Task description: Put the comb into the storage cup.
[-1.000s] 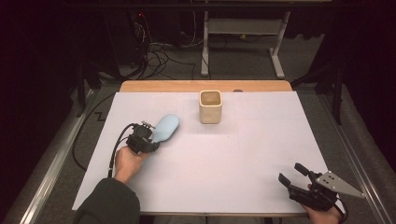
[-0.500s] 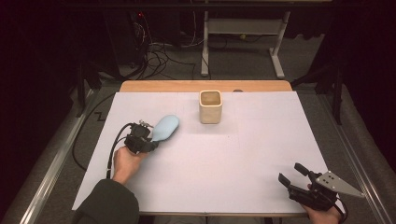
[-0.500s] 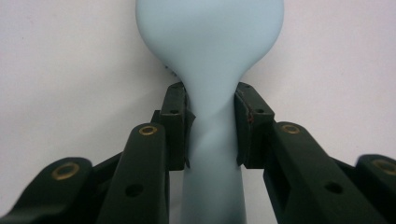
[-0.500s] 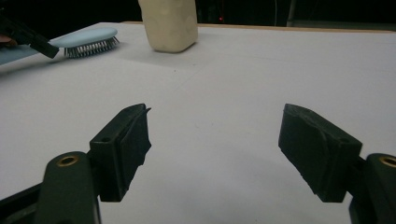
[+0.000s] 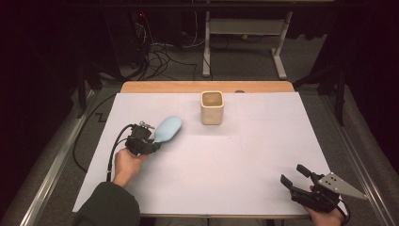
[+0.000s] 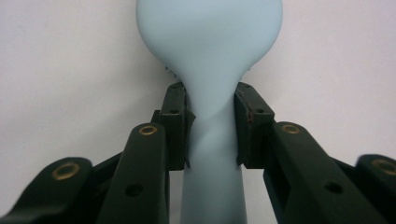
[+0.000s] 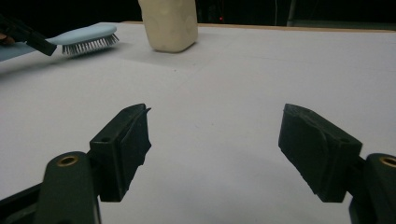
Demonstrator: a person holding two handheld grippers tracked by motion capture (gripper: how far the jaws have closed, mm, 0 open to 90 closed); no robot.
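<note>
My left gripper was clamped on the neck of the light blue hairbrush, pads pressing both sides of the handle. Brush head pointed ahead of the jaws, bristles down over the white table cover. Beige cup sat beyond it, off to the right. My right gripper was spread wide with nothing in it, well apart at the near right corner.

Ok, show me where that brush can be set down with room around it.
The white table is bare between the brush in the left gripper and the right gripper. Also bare: right of the cup. The tightest spot is between brush and cup.
</note>
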